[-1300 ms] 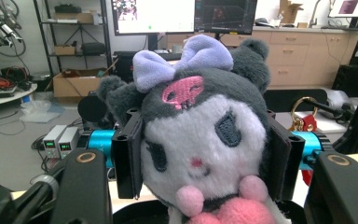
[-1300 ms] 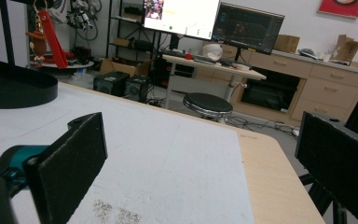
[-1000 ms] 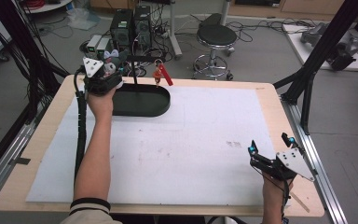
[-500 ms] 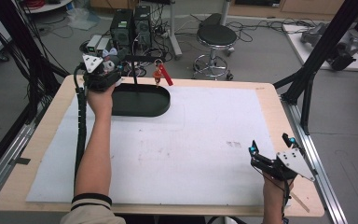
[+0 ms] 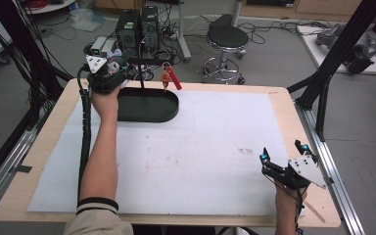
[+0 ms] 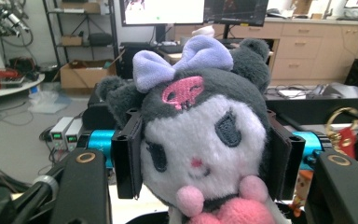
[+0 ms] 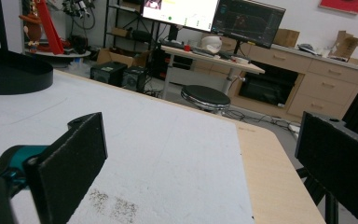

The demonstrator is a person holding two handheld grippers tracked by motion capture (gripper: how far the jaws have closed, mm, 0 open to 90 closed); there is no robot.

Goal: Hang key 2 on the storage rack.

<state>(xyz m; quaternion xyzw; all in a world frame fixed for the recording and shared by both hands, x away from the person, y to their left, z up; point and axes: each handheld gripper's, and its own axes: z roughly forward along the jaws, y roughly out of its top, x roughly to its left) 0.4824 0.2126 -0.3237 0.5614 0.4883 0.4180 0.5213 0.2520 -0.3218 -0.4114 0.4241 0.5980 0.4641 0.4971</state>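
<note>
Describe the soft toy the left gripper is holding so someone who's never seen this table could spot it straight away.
Look to the far left corner of the table, where a black oval stand base sits. Above its left end the left gripper clamps the plush toy. It has a white face, dark grey hood, lilac bow and pink skull mark, unlike the red keychain hanging nearby.

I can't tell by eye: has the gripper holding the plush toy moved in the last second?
Yes, slightly. The left gripper has drifted toward the table's far left corner, away from the black oval stand base.
</note>
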